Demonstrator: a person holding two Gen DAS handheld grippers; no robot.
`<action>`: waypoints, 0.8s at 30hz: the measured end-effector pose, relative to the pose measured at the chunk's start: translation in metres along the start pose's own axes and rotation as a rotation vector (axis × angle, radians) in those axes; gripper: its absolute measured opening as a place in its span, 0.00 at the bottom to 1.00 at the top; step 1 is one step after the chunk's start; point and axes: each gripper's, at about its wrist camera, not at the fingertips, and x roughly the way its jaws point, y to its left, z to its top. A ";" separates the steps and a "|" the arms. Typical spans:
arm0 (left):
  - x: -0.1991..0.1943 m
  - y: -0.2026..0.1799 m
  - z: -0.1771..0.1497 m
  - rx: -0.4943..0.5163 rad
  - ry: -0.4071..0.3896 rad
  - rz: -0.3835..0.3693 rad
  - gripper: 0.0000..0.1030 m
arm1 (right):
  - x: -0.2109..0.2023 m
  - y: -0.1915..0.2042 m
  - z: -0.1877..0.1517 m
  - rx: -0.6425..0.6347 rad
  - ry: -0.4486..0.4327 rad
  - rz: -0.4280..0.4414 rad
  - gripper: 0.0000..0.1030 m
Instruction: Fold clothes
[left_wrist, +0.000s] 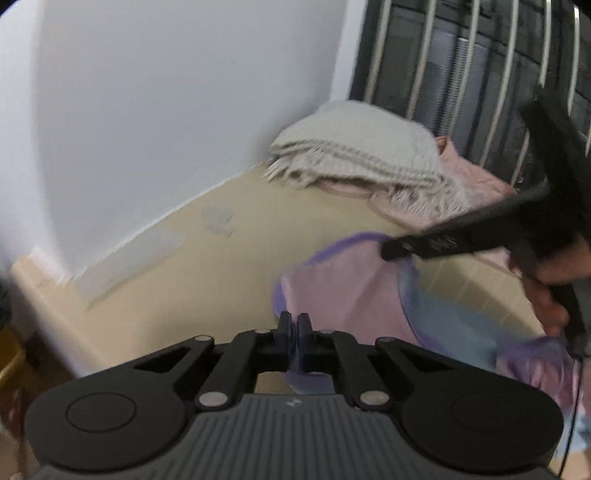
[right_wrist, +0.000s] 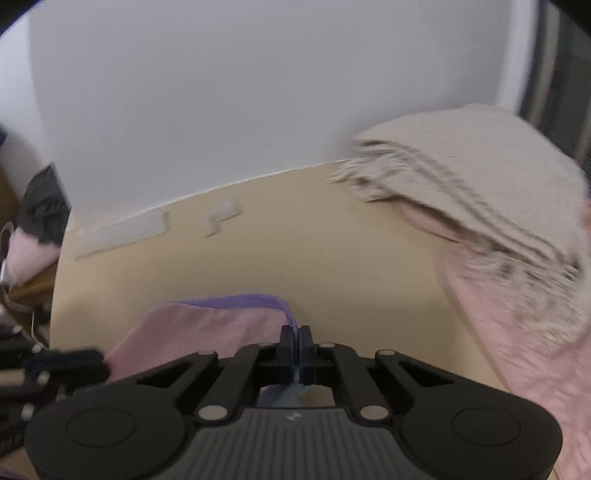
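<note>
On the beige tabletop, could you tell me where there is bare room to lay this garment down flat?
The beige tabletop is bare between the white wall and the pink, purple-trimmed garment both grippers pinch. The far right corner is crowded: a folded grey fringed blanket lies on pink clothing.

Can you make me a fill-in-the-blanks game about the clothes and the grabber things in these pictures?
1. Both grippers are pinching the edge of the same pink ____ with purple trim.
2. The left gripper and the right gripper are both ____ on the cloth.
3. The fringed beige blanket lies on top of a ____ garment.
4. The table is pushed up against a white ____.

Missing words: garment; shut; pink; wall
</note>
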 end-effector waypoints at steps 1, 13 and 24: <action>0.006 -0.004 0.010 0.008 -0.012 -0.018 0.03 | -0.008 -0.011 -0.002 0.032 -0.016 -0.030 0.02; 0.088 -0.151 0.115 0.199 -0.053 -0.348 0.03 | -0.142 -0.161 -0.046 0.455 -0.188 -0.430 0.02; 0.168 -0.229 0.129 0.230 0.109 -0.383 0.35 | -0.141 -0.245 -0.102 0.652 -0.095 -0.630 0.22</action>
